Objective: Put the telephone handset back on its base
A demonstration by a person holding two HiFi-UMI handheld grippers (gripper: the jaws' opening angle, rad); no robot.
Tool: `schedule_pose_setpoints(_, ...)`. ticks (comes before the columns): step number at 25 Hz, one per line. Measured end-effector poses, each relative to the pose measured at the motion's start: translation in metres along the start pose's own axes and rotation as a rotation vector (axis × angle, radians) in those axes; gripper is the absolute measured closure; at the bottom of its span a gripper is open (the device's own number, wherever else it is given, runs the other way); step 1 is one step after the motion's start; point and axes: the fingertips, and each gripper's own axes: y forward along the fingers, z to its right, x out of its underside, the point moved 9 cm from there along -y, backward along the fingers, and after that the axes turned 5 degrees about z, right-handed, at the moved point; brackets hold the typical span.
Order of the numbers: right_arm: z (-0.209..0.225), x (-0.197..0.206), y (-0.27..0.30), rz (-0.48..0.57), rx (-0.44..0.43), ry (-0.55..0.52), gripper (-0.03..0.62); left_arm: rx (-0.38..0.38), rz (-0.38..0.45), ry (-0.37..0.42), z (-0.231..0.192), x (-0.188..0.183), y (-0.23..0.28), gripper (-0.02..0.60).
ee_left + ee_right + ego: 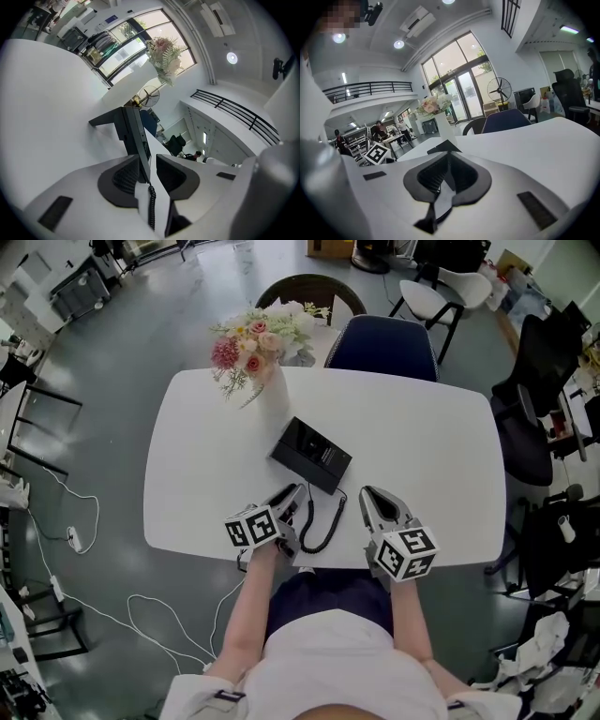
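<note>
left gripper (146,158): jaws clamped on handset (133,136), just short of base (311,455) | right gripper (447,157): jaws together, nothing held, also short of base | risk: coiled cord (151,206) before base could snag and drag base; edge-on grip may let handset twist, landing askew

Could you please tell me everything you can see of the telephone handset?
The handset is black, slim and looks like plastic. It is off its base, near the table's front edge, clamped between the left gripper's shut jaws. A black coiled cord loops from it toward the base. Whether it rests on the table is unclear.
</note>
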Motion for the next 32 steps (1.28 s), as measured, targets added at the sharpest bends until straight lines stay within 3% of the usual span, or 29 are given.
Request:
schedule_pose_setpoints(6, -0.011, 0.002, -0.01, 0.03, 0.016, 0.007, 0.553, 0.026, -0.008, 0.06, 0.011, -0.001, -0.02, 0.468)
schedule_pose_setpoints(13, -0.024, 0.008, -0.024, 0.055, 0.034, 0.008, 0.553, 0.062, 0.028, 0.17, 0.03, -0.01, -0.047, 0.513)
schedule_pose_setpoints(16, -0.027, 0.007, -0.031, 0.072, 0.049, -0.015, 0.554, 0.076, 0.052, 0.269, 0.044, -0.016, -0.059, 0.53)
schedule_pose_setpoints(23, -0.034, -0.002, -0.05, 0.128, 0.066, -0.037, 0.554, 0.118, 0.092, 0.578, 0.087, -0.027, -0.084, 0.557)
schedule_pose_setpoints(28, -0.037, -0.014, -0.065, 0.2, 0.079, -0.043, 0.553, 0.134, 0.199, 0.763, 0.119, -0.038, -0.107, 0.566)
schedule_pose_setpoints(32, -0.04, -0.024, -0.078, 0.256, 0.079, -0.066, 0.554, 0.1, 0.287, 0.862, 0.129, -0.045, -0.126, 0.568)
